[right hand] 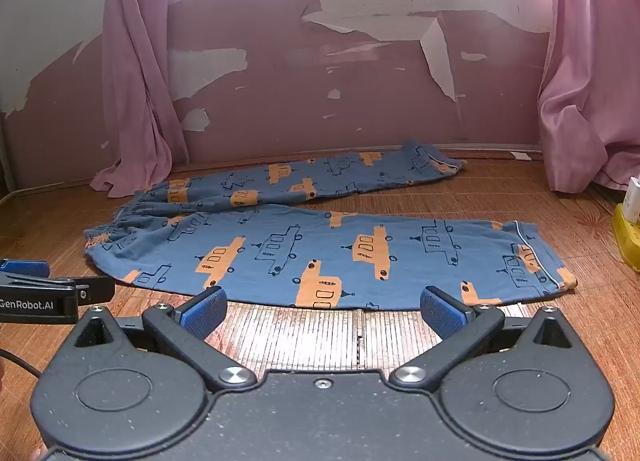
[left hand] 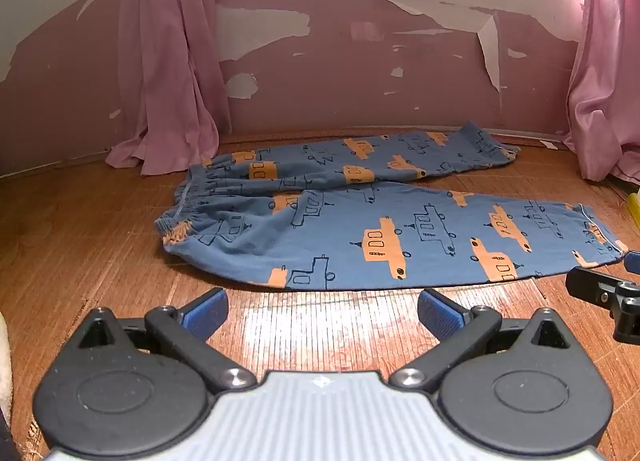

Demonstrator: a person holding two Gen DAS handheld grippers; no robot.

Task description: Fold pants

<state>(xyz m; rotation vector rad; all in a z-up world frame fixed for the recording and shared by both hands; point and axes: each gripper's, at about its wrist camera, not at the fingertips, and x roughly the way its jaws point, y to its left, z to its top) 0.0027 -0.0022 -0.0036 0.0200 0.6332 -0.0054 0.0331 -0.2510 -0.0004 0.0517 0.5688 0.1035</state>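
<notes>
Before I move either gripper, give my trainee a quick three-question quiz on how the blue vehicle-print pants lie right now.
1. True or false: the blue cotton pants with orange vehicle print are already folded in half.
2. Which end lies to the left in both views: A) elastic waistband B) leg cuffs?
3. What do the left gripper and the right gripper hold?

Key: 1. False, both legs are spread apart on the wooden floor. 2. A. 3. Nothing; both are open, short of the pants.

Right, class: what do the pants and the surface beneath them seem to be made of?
Pants: soft matte printed fabric, probably cotton knit; it wrinkles and gathers at the waistband.
Surface: looks like a woven bamboo or reed mat, with fine parallel strips and a slight sheen.
</notes>
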